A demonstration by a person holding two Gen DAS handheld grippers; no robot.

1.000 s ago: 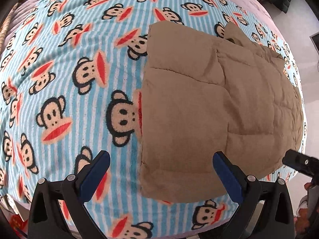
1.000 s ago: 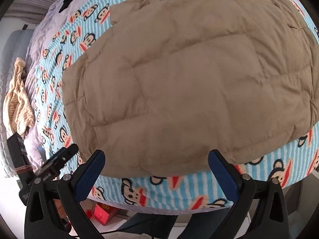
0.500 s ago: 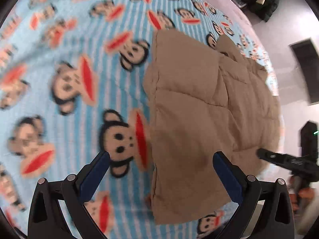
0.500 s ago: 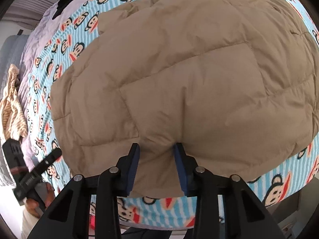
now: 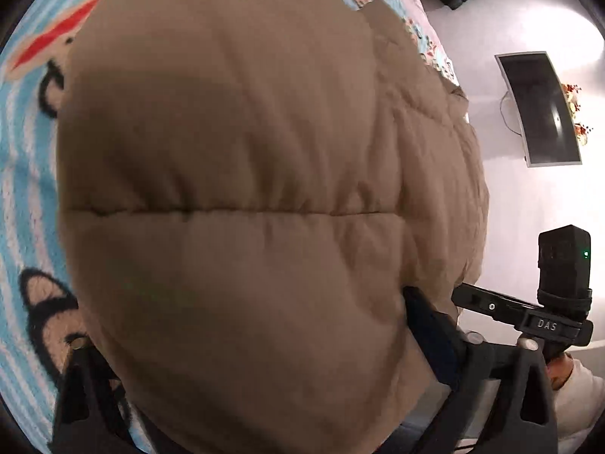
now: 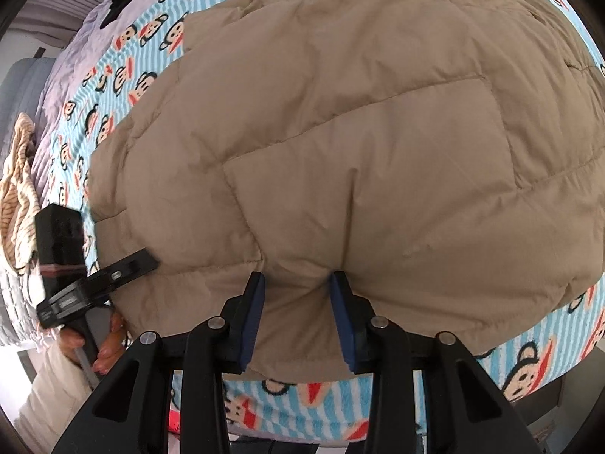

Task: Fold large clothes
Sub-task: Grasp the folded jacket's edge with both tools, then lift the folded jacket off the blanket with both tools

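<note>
1. the tan quilted puffer jacket (image 6: pixel 340 143) lies spread flat on a bed covered by a blue-striped fleece blanket printed with monkey faces (image 6: pixel 529 363), its near hem close to the blanket's edge.
2. the right gripper (image 6: pixel 297 314) is clamped on a pinch of that hem; the fabric bunches into a ridge between its blue pads (image 6: pixel 253 317).
3. the left gripper (image 5: pixel 245 348) has just been closing, with the jacket's side edge filling the gap; only one of its fingers (image 5: pixel 427 325) shows clearly, so i cannot tell whether the pads press yet.
4. handling, as a judgement: soft, puffy, light for its bulk and springy, with a smooth shell that may slip.
5. best hold: deep bites at hem corners or along stitched seams, where the filling is thin.
</note>
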